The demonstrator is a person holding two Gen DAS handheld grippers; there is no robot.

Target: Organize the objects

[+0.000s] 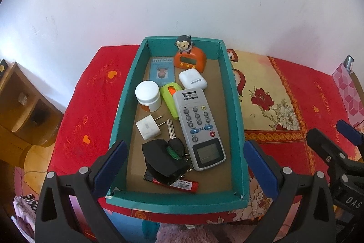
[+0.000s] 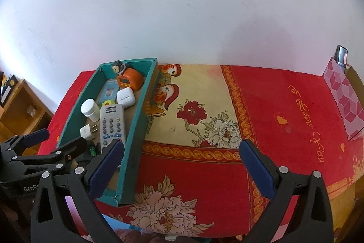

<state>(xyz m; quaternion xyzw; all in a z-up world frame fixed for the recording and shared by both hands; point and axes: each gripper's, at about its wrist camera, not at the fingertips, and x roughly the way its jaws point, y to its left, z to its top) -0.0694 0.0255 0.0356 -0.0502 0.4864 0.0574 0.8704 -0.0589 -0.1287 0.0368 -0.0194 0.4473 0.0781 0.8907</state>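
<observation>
- The worktop (image 2: 204, 170) wears a red cloth with flowers, birds and gold script, and stands against a white wall (image 2: 182, 3).
- A teal box (image 1: 236, 111) with a brown cardboard floor sits on the cloth's left part and holds all the small things.
- A pink patterned box (image 2: 341, 97) stands at the cloth's far right edge, well apart from the teal one.
- The left gripper (image 1: 185, 163) hangs over the near end of the teal box, jaws spread wide with nothing between them.
- The right gripper (image 2: 182, 165) hangs over bare cloth just right of the box, jaws likewise spread and empty.
- A grey remote control (image 1: 199, 126) lies lengthwise along the box's right side.
- A black car key with fob (image 1: 166, 158) lies near the front, partly over a red marker (image 1: 184, 186).
- An orange clock with a monkey figure (image 1: 190, 56) stands at the far wall.
- A blue card packet (image 1: 162, 71) lies beside it.
- A white earbud case (image 1: 193, 79), a white jar (image 1: 148, 96), a lime-green case (image 1: 170, 99) and a white plug adapter (image 1: 147, 130) fill the middle.
</observation>
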